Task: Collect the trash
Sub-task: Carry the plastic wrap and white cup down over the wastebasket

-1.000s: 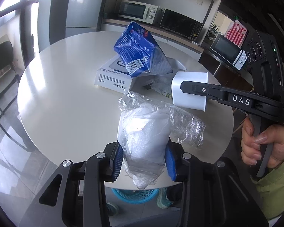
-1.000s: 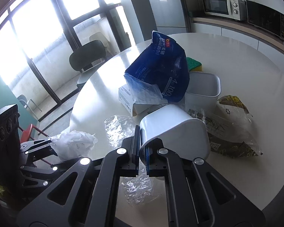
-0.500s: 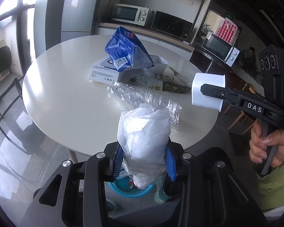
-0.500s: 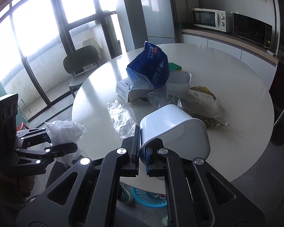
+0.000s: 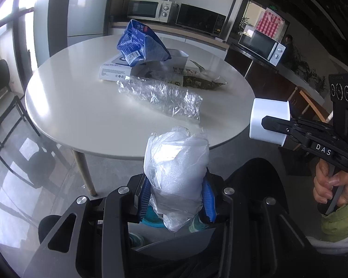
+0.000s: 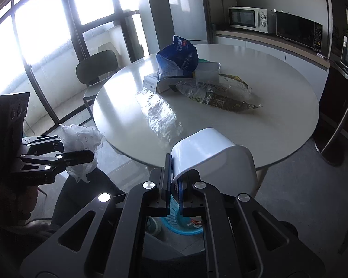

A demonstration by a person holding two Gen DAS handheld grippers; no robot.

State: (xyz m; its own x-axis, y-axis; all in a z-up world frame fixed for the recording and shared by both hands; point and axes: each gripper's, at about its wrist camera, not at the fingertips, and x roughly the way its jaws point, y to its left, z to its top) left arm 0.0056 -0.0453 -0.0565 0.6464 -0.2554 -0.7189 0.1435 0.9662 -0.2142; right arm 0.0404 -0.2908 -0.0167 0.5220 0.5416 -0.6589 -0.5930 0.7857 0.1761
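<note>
Left gripper (image 5: pixel 176 199) is clamped on a crumpled plastic bag (image 5: pixel 176 169), held off the table's edge above the blue basket (image 6: pixel 185 227) on the floor; right gripper (image 6: pixel 174 185) pinches the rim of a white plastic tub (image 6: pixel 211 157), also off the table; neither is dropped yet. Left on the round table (image 6: pixel 278 125): a clear wrapper (image 5: pixel 160 95), a blue bag (image 5: pixel 141 44), a cardboard box (image 5: pixel 114 70), a brown printed wrapper (image 6: pixel 220 95), another white container (image 6: pixel 207 71).

Round white table (image 6: pixel 278 97) sits mid-room, a dark chair (image 6: pixel 97 66) tucked beside it; microwave (image 6: pixel 249 19) and fridge (image 6: pixel 188 9) line the back wall
</note>
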